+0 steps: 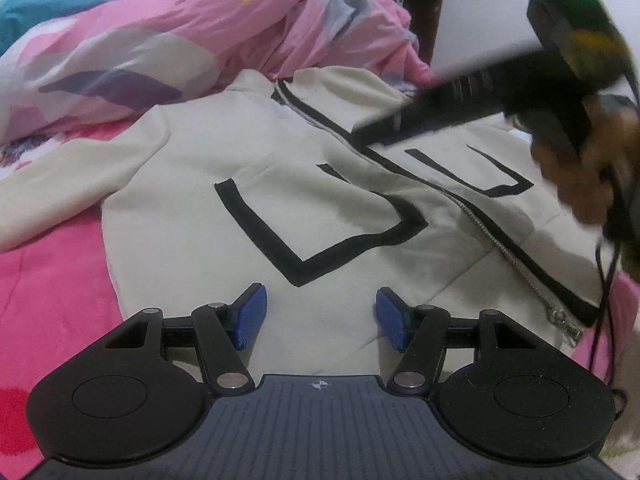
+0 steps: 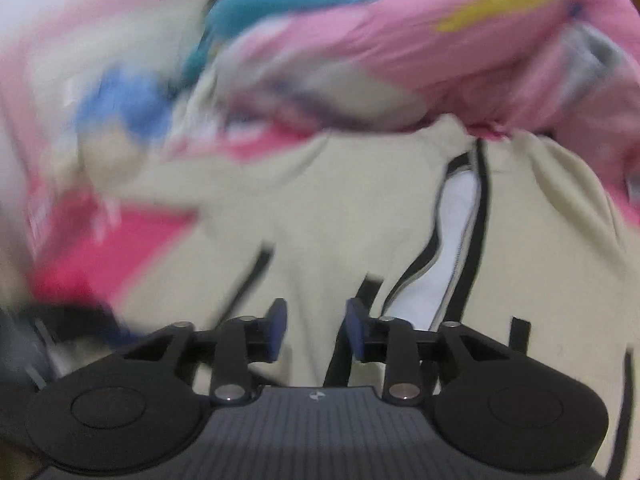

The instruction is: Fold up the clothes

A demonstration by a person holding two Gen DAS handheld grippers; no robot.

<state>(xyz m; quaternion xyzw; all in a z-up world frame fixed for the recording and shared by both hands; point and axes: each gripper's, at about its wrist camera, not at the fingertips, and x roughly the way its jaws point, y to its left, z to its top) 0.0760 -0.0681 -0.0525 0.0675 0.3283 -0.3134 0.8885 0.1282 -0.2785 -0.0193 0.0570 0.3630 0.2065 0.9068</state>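
A: Left tongs?
B: Spread wide, nothing between them, poised over the cream jacket just ahead.
A: Right tongs?
B: Narrower gap, empty, above the jacket's zipper. Beyond both lies a pink quilt on the bed.

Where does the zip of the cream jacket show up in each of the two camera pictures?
Left wrist view: the zip runs slantwise from upper middle down to the lower right, across the cream jacket.
Right wrist view: the zip stands nearly upright, right of middle, partly open over white lining.
Shared landmark: the pink quilt bunched behind the jacket's collar, also across the top of the right wrist view.
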